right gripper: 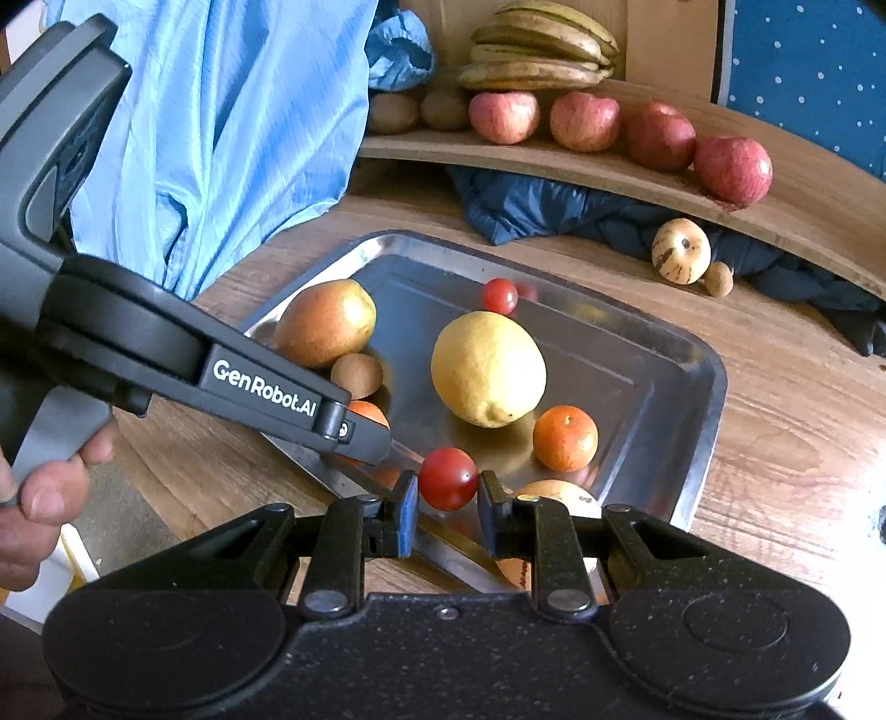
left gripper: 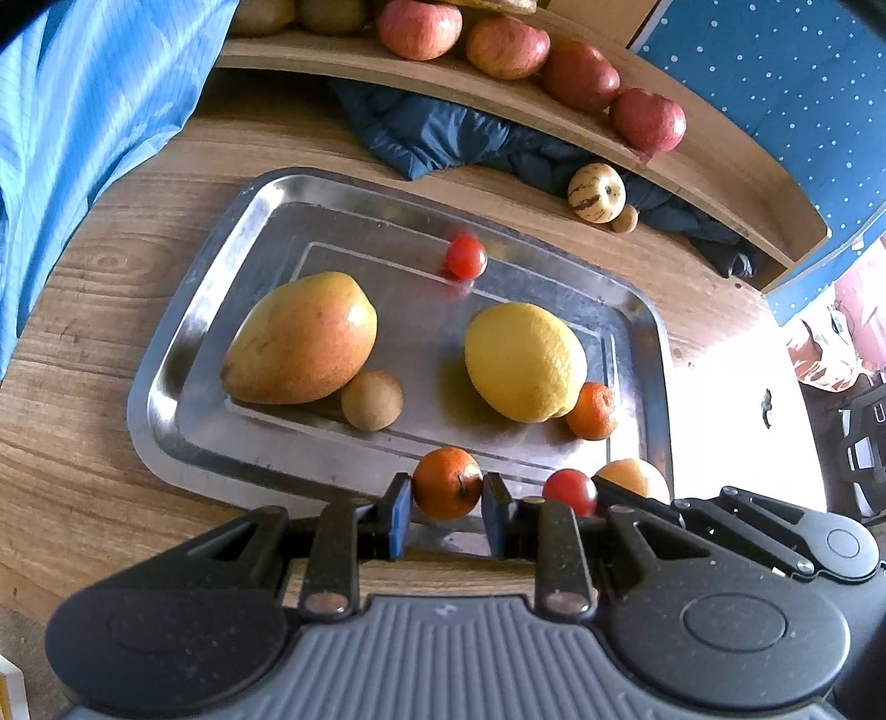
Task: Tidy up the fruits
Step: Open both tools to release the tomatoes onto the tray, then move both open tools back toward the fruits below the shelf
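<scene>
The left gripper (left gripper: 446,494) is clamped on a small orange (left gripper: 447,483), its blue pads pressed to either side, right at the near edge of the steel tray (left gripper: 183,338). Just beside it, the right gripper (right gripper: 447,494) pinches a cherry tomato (right gripper: 447,478) between its pads, also over the tray's near edge. The left one's black arm crosses the right wrist view, and a hand (right gripper: 39,498) grips its handle at the tray's near left side.

On the tray, a lemon (right gripper: 487,368) lies about in the middle. A second small orange (right gripper: 565,437) touches the lemon's near right side. A mango (left gripper: 302,338) lies toward the tray's left end with a small brown round fruit (left gripper: 372,400) against its near end. Another cherry tomato (left gripper: 466,256) sits near the tray's far rim. A pale orange fruit (left gripper: 637,476) lies at the near right corner, partly hidden.

Beyond the tray, a raised wooden shelf (right gripper: 609,171) carries a row of red apples (right gripper: 584,121), some brown fruits and bananas (right gripper: 542,50). Under the shelf lies dark blue cloth (right gripper: 554,205), with a striped pale fruit (right gripper: 681,250) in front of it. Blue fabric (right gripper: 232,122) hangs left of the tray.
</scene>
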{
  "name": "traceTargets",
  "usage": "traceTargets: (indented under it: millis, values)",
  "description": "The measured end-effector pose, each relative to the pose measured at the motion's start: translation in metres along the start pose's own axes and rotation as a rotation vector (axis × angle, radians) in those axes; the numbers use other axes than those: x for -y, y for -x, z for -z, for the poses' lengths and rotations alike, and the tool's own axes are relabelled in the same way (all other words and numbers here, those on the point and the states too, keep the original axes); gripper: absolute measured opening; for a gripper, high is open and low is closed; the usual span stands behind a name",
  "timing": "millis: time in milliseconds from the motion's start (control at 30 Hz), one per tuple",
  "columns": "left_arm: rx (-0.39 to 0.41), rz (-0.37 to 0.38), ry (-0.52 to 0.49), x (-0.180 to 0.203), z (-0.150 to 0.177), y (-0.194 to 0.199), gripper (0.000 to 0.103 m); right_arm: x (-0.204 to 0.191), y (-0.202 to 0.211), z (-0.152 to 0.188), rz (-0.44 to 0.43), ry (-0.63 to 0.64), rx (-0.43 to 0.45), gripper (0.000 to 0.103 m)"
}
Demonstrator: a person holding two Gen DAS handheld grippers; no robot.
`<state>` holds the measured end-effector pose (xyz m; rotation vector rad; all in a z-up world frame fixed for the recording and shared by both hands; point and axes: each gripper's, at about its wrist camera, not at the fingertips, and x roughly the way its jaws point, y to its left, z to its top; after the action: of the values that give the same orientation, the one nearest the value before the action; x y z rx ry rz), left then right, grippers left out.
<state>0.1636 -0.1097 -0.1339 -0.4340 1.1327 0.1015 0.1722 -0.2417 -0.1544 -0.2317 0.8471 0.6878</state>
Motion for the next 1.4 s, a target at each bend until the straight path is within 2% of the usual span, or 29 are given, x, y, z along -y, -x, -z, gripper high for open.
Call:
traceTargets:
  millis: [467,567,733,800,933,1033,1100,1167,1400]
  values:
    - [0.002,-0.007,0.008,-0.001,-0.001,0.000,0.031,0.001,-0.002,0.000,0.000,-0.005,-0.007,0.025]
    - [0.004,-0.004,0.008,-0.003,-0.001,0.003,0.041,0.002,-0.001,0.000,-0.002,-0.008,-0.004,0.027]
    - [0.006,0.002,0.000,-0.004,0.000,0.009,0.048,0.001,0.005,0.000,-0.001,-0.012,0.008,0.030]
    - [0.007,0.002,-0.002,-0.005,0.001,0.013,0.052,0.001,0.009,-0.001,0.000,-0.012,0.016,0.035]
    - [0.012,-0.015,-0.012,-0.007,0.002,0.022,0.070,0.002,0.017,-0.002,0.006,-0.017,0.033,0.043]
    - [0.011,-0.037,-0.020,-0.012,0.001,0.031,0.084,0.004,0.025,-0.002,0.015,-0.024,0.042,0.053]
    - [0.009,-0.053,-0.024,-0.016,0.001,0.036,0.088,0.005,0.030,-0.002,0.021,-0.034,0.045,0.062]
    - [0.000,-0.070,-0.028,-0.019,0.000,0.039,0.096,0.008,0.034,-0.001,0.025,-0.047,0.048,0.071]
    - [-0.045,-0.156,-0.055,-0.028,-0.003,0.041,0.102,0.018,0.043,-0.002,0.047,-0.083,0.051,0.092]
